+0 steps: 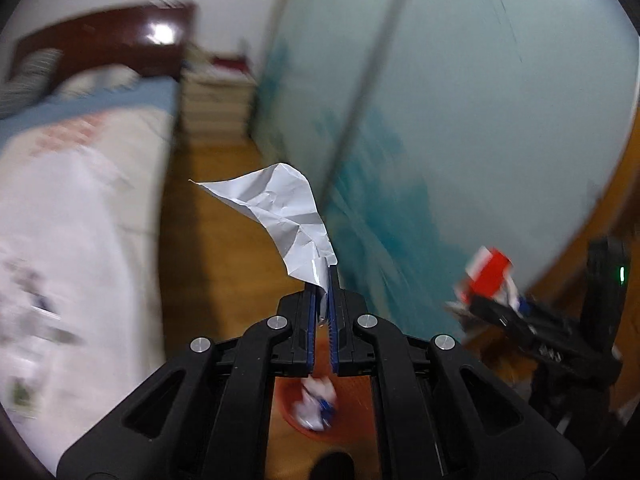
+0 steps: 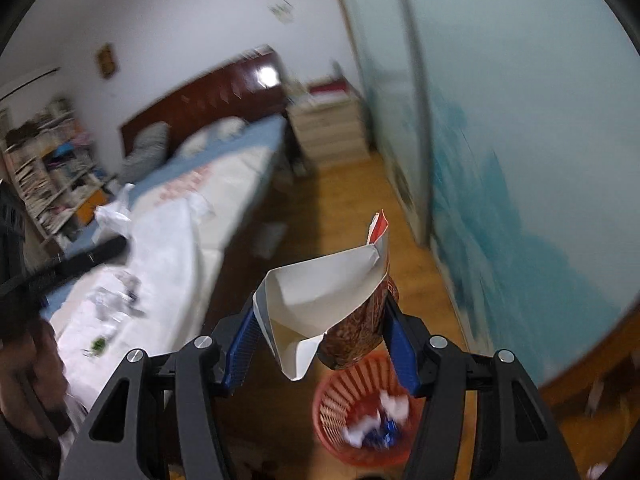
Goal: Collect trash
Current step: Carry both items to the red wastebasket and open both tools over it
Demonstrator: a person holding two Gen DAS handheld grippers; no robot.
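Note:
My left gripper (image 1: 323,280) is shut on a crumpled white sheet of paper (image 1: 280,216), held above the floor. Below it, between the gripper arms, an orange trash basket (image 1: 288,412) holds crumpled white and blue trash. My right gripper (image 2: 324,312) is shut on a torn food carton (image 2: 332,300), white inside, brown and red outside. It hangs over the orange basket (image 2: 332,404), which sits on the wooden floor. The right gripper with its red carton (image 1: 490,276) also shows in the left wrist view at the right.
A bed (image 2: 192,216) with a white cover lies to the left, with small scraps (image 2: 116,308) on it. A teal wardrobe door (image 2: 520,160) runs along the right. A nightstand (image 2: 328,124) stands at the far end. A bookshelf (image 2: 48,160) is at far left.

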